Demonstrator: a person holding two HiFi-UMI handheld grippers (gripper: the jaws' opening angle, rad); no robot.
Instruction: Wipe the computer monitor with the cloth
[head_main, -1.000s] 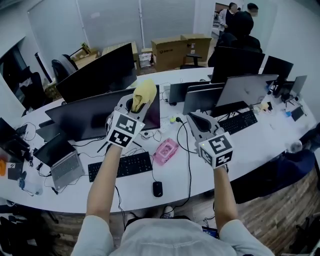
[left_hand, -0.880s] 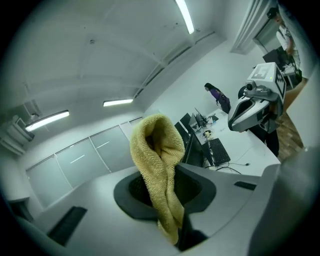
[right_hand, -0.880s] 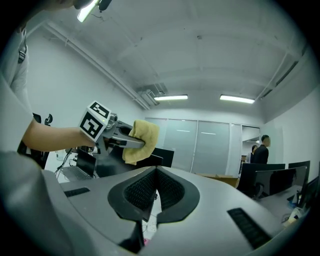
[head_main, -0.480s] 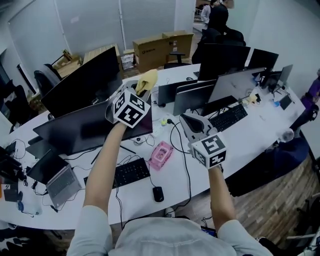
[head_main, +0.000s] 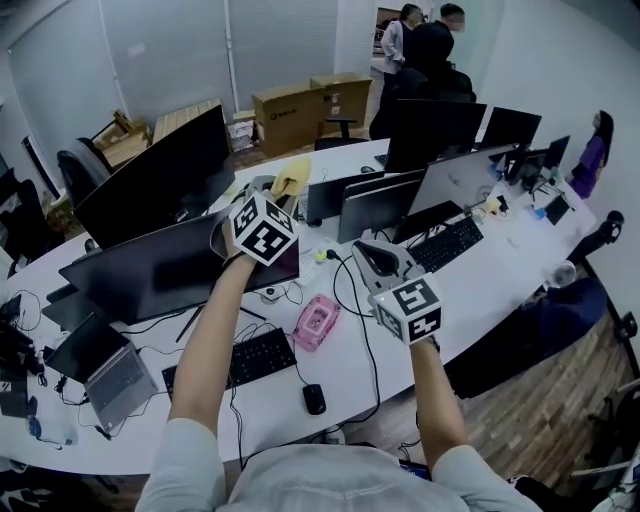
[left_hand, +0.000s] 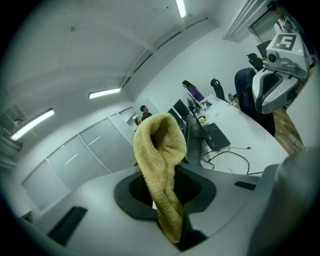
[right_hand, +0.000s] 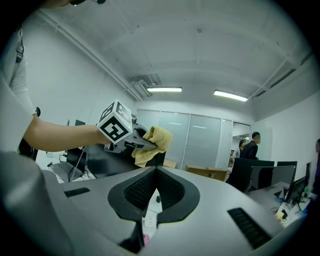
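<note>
**Left gripper**: jaws clamped on a yellow terry cloth. Only a narrow fold sits between the pads; most of the cloth stands free beyond the tips. The right gripper view shows the cloth bunched ahead of this gripper.

**Right gripper**: jaws closed tip to tip, nothing between them. It is held in the air to the right of the left gripper and lower, touching nothing.

**Task item:** the large dark monitor lies below and to the left of the left gripper. The cloth hangs over its upper right corner, and I cannot tell whether the two touch.

**Risks, as judged:**
- The thin grip may let the cloth pull out once it drags across the screen.
- If the gripper comes in too steeply, the hard jaw tips rather than the cloth could meet the panel and mark it.
- Pressure near the top edge, with nothing bracing the monitor, could tilt it backward.
- The loose cables below both grippers could snag on a low sweep.
</note>
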